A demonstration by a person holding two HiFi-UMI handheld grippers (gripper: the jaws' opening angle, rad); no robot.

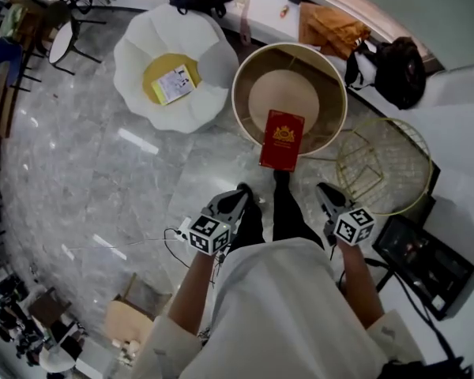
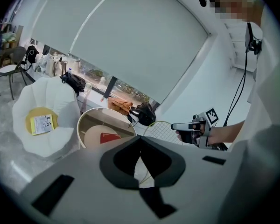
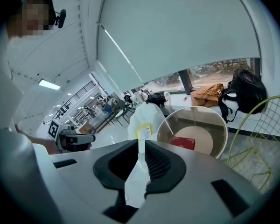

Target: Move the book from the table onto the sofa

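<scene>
Both grippers are empty w/ jaws clenched: left gripper [image 1: 242,191] and right gripper [image 1: 323,189] hang low, prob. not yet reaching. Red book [image 1: 282,139] lies on the round rimmed table [image 1: 249,69], at its near side; white petal-shaped sofa [image 1: 138,50] stands just beside, so the carry looks short.

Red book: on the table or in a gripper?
On the table. The red book lies closed on the round table; the left gripper and right gripper, both shut and empty, are short of it.
</scene>
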